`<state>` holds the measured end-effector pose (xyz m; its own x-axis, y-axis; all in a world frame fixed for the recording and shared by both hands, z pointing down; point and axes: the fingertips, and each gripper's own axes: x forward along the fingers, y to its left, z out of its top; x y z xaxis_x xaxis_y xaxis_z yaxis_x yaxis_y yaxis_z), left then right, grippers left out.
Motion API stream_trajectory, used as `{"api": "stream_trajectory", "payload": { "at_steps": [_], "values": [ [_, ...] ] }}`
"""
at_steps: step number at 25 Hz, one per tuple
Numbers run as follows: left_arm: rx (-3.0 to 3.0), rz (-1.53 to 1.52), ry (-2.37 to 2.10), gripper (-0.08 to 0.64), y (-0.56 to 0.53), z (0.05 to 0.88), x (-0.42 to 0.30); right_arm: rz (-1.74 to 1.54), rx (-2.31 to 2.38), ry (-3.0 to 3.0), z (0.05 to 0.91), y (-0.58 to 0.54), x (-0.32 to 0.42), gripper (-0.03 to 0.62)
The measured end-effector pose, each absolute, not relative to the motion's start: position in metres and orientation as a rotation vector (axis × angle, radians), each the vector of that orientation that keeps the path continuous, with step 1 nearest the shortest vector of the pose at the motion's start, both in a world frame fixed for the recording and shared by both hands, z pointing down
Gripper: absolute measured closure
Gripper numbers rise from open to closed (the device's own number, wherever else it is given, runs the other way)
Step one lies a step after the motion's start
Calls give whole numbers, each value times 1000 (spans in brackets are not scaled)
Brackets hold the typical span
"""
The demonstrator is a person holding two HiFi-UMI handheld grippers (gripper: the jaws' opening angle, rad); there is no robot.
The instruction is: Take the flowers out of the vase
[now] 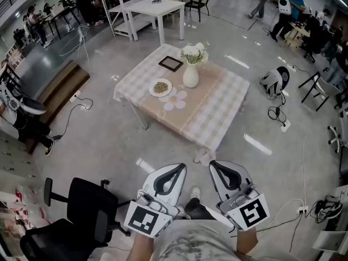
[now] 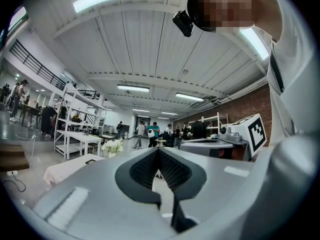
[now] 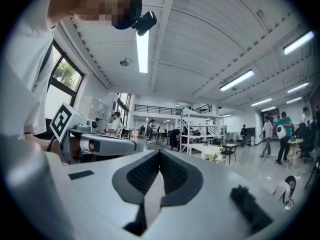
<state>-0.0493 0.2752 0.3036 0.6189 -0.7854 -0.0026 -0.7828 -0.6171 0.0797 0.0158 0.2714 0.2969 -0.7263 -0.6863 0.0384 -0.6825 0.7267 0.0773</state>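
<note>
**Both grippers shut & empty, flowers in vase across the room**

Count: 2 grippers, 1 vase, 1 bunch of flowers, 1 plate, 1 dark flat slab, 1 flower-shaped mat, all on or facing 1 table.

The left gripper [image 1: 178,167] and right gripper [image 1: 216,164] sit side by side at the bottom of the head view, well short of the table [image 1: 217,118]. Each gripper's own view shows the jaw tips pressed together w/ nothing between them.

The white flowers [image 1: 194,52] stand upright in the white vase [image 1: 190,76], near the table's far side. The plate [image 1: 160,87] is just left of the vase, the slab [image 1: 171,63] is behind the plate, and the mat [image 1: 175,99] lies in front of the vase.

The table has a pale checked cloth w/ a beige runner down the middle. Room is a big open hall w/ a shiny grey floor [image 1: 109,140], cables on it, strip lights and a ribbed ceiling. There's 1 black office chair [image 1: 81,211] at bottom left, a white table [image 1: 157,7] and shelving at the back, and several people at the edges.

Hard to tell: what's on the plate, a small greenish heap. The slab could be a tablet or a frame. The person's arms are cut off by the bottom edge. In the gripper views the flowers are tiny and the vase is barely visible
</note>
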Motion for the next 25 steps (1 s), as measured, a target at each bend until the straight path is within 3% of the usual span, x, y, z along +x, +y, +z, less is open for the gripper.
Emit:
{"api": "stream_trajectory", "payload": {
  "at_steps": [25],
  "values": [
    [2688,15,-1447,554,153,304,-5,-96,1030,-2953,294,148,55,577]
  ]
}}
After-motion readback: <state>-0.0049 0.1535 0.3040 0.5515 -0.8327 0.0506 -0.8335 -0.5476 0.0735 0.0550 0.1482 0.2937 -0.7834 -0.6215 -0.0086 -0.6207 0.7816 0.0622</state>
